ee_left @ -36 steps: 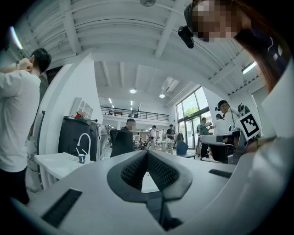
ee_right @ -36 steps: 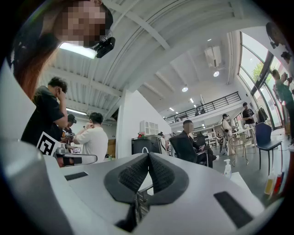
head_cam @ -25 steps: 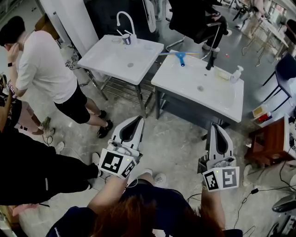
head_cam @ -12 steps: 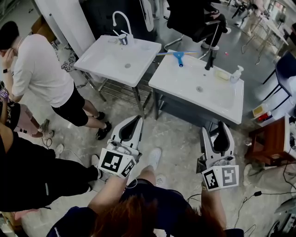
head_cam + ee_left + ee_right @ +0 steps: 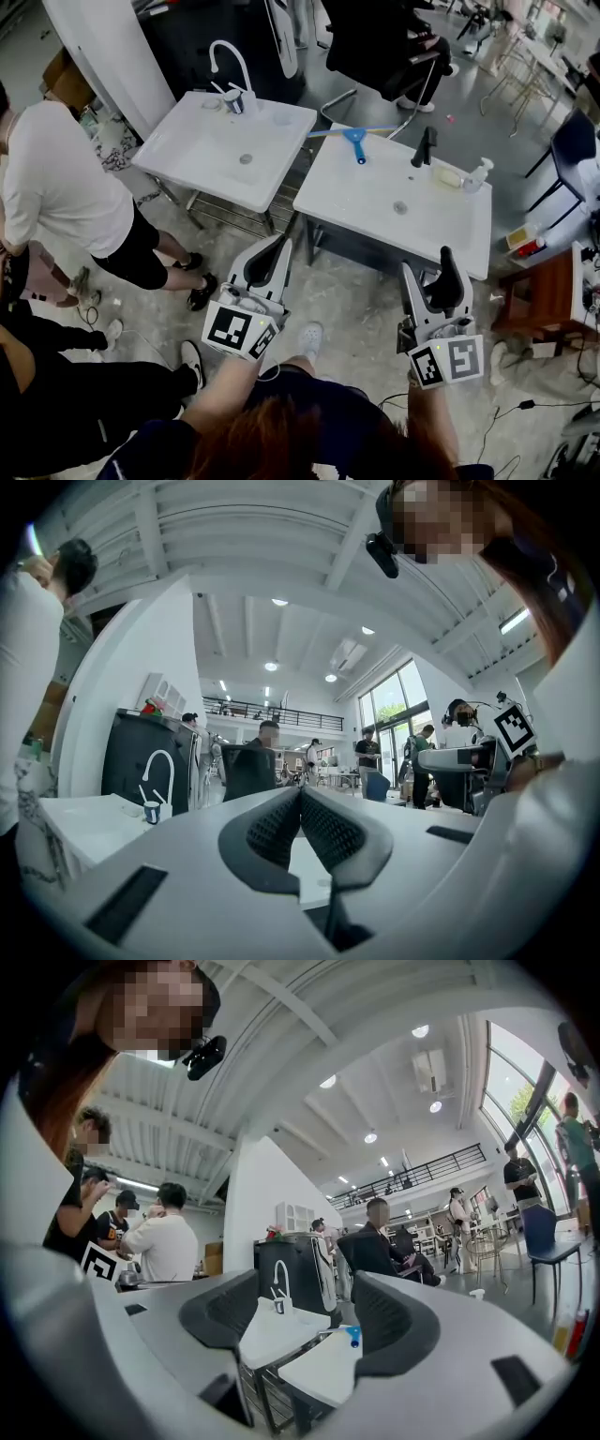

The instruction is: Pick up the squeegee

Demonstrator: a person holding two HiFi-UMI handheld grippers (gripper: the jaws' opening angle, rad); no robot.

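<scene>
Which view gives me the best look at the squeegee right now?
The head view: the blue squeegee lies in full at the back edge of the right-hand sink, handle pointing left. The right gripper view shows it only small and far off, low in the frame. The left gripper view doesn't show it.

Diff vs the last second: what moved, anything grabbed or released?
The right gripper has just been opening its jaws: shut a second ago, wide apart now, nothing between them. Both grippers moved closer to the right-hand sink. Nothing grabbed or released. Unchanged: the left gripper is shut and empty, and the squeegee lies at that sink's back edge.
</scene>
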